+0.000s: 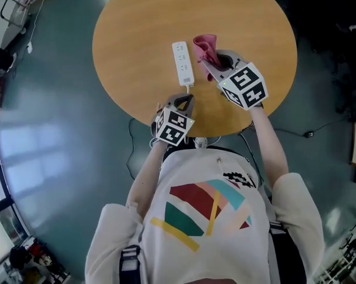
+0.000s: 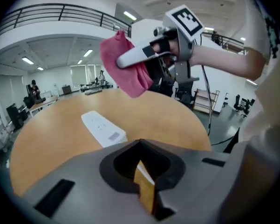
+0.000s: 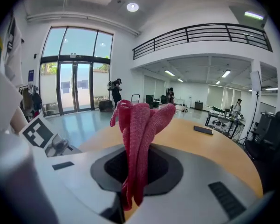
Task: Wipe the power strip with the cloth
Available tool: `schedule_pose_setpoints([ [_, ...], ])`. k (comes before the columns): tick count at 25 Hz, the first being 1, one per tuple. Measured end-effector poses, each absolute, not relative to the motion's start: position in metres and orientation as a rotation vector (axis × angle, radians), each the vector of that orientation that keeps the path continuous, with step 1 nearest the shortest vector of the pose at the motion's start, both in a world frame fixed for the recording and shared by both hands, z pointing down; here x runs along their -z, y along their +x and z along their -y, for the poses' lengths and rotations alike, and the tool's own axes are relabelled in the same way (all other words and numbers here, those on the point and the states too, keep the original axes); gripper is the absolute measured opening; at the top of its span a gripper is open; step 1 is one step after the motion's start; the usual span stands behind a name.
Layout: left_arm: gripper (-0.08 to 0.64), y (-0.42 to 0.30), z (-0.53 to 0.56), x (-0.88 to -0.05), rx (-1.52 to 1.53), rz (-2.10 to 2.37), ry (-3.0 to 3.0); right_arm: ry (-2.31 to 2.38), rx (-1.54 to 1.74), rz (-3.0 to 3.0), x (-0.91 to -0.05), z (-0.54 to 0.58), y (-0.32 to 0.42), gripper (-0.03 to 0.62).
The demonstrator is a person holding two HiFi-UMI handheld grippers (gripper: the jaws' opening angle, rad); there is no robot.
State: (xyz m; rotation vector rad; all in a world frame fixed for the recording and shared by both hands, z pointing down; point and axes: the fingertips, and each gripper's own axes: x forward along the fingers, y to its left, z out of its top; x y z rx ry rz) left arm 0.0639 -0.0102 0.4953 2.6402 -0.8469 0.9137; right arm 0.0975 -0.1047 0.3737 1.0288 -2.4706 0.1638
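left claw (image 2: 143, 178): closed, nothing in it; I have it at the near edge of the table (image 1: 130, 22), just short of the strip's near end.
power strip (image 1: 182, 63): white, flat on the table, lying lengthwise away from me, between the two claws.
cloth (image 1: 205, 47): pink, bunched, just right of the strip.
right claw (image 1: 212, 65): clamped on the cloth's lower folds.
handling: cloth looks soft and floppy, so I'd grip it low and leave a wad free. Strip looks light and rigid and will likely slide, so I'd pin one end with the left.
views: left gripper view shows the cloth clear of the table. Right gripper view shows no strip. Only the head view gives the layout.
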Motion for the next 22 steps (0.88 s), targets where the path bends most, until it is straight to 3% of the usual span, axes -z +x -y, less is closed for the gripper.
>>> schedule_pose_setpoints([
  [5, 0.041, 0.035, 0.026, -0.521, -0.955, 0.939, 2.390, 0.992, -0.204, 2.430, -0.396, 0.131, 0.064, 0.039],
  [7, 0.083, 0.033, 0.026, -0.524, -0.919, 0.906, 2.340, 0.984, -0.217, 2.428, -0.398, 0.129, 0.056, 0.040],
  [9, 0.200, 0.028, 0.025, -0.531, -0.955, 0.904, 2.307, 0.982, -0.228, 2.427, -0.400, 0.124, 0.050, 0.038],
  [10, 0.206, 0.027, 0.025, -0.535, -0.982, 0.899, 2.291, 0.984, -0.238, 2.429, -0.401, 0.122, 0.049, 0.038],
  [13, 0.201, 0.023, 0.025, -0.545, -1.079, 0.890, 2.268, 0.993, -0.275, 2.435, -0.406, 0.119, 0.050, 0.039],
  [15, 0.118, 0.018, 0.028, -0.547, -1.105, 0.907, 2.250, 0.995, -0.281, 2.424, -0.411, 0.120, 0.052, 0.040],
  [17, 0.088, 0.017, 0.031, -0.549, -1.040, 0.920, 2.212, 0.992, -0.260, 2.402, -0.417, 0.124, 0.056, 0.038],
  [22, 0.074, 0.019, 0.031, -0.554, -0.935, 0.948, 2.175, 0.828, 0.032, 2.202, -0.436, 0.158, 0.055, 0.039],
])
